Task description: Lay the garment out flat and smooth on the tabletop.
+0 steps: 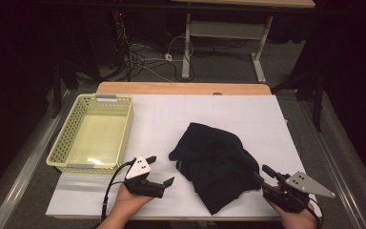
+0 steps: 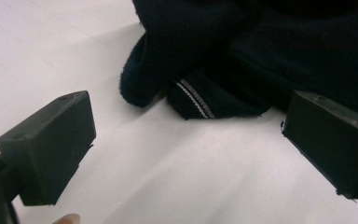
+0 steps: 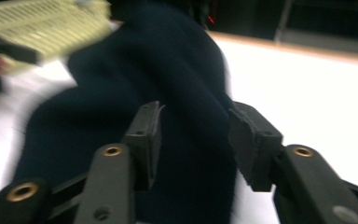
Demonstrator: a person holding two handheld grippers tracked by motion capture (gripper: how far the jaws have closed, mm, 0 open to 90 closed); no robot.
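Dark navy garment (image 1: 214,162), crumpled heap, thin white stripe at one hem, lying right of centre on the white surface (image 1: 171,119), near its front edge. Yellow basket (image 1: 93,133) at left; bare room between. Left hand-held gripper (image 1: 159,169) wide open, empty, just beside the cloth. Right hand-held gripper (image 1: 262,174) part open at the cloth's right edge, gripping nothing.
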